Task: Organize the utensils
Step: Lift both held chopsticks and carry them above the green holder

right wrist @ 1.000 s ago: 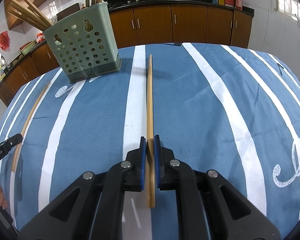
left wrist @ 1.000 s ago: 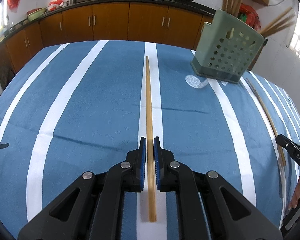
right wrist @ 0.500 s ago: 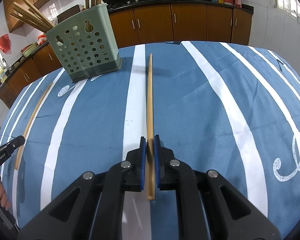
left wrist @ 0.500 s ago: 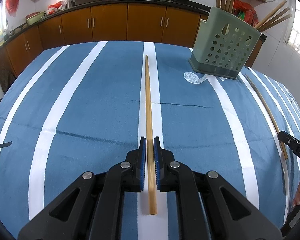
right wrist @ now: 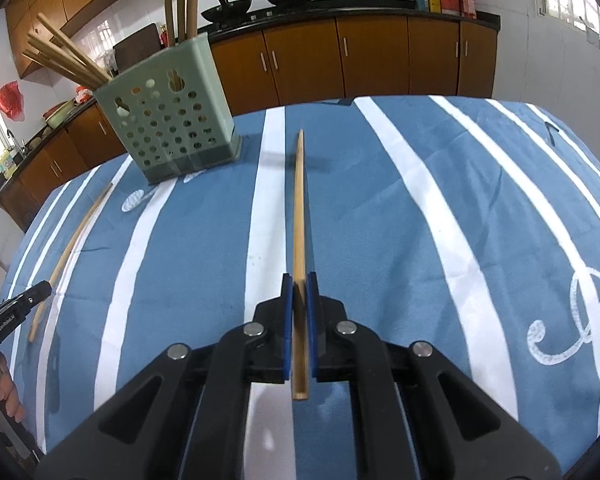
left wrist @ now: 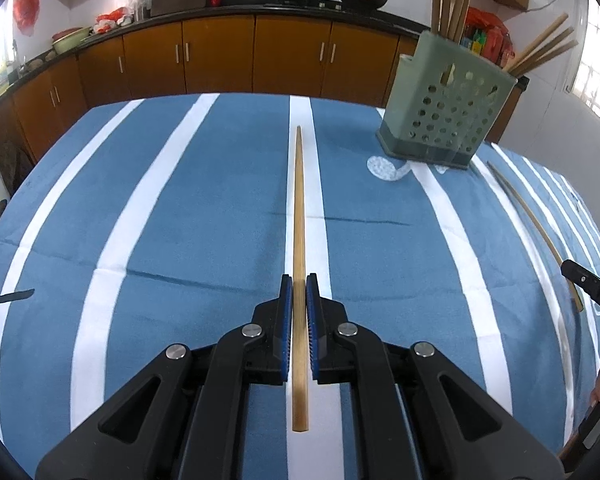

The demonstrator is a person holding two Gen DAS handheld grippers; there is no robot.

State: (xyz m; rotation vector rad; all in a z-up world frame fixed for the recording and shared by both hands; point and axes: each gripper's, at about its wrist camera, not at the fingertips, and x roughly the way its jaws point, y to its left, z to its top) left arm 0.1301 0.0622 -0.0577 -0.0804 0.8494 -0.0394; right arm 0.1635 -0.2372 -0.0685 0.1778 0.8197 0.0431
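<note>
My left gripper [left wrist: 299, 282] is shut on a long bamboo chopstick [left wrist: 299, 208] that points straight ahead above the blue striped tablecloth. My right gripper [right wrist: 299, 280] is shut on another bamboo chopstick [right wrist: 299, 208], lifted above the cloth and pointing ahead. A green perforated utensil holder [left wrist: 446, 120] with several chopsticks in it stands at the far right of the left wrist view; it also shows at the far left in the right wrist view [right wrist: 168, 128]. A third chopstick [left wrist: 536, 228] lies on the cloth between the grippers and also shows in the right wrist view [right wrist: 72, 248].
The table carries a blue cloth with white stripes [left wrist: 180, 220]. Wooden kitchen cabinets [left wrist: 220, 56] with woks on the counter stand behind the table. The other gripper's tip shows at the right edge of the left view [left wrist: 592, 292] and the left edge of the right view [right wrist: 16, 312].
Both grippers have risen and drawn back a little with their chopsticks held. The holder looks slightly farther in both views.
</note>
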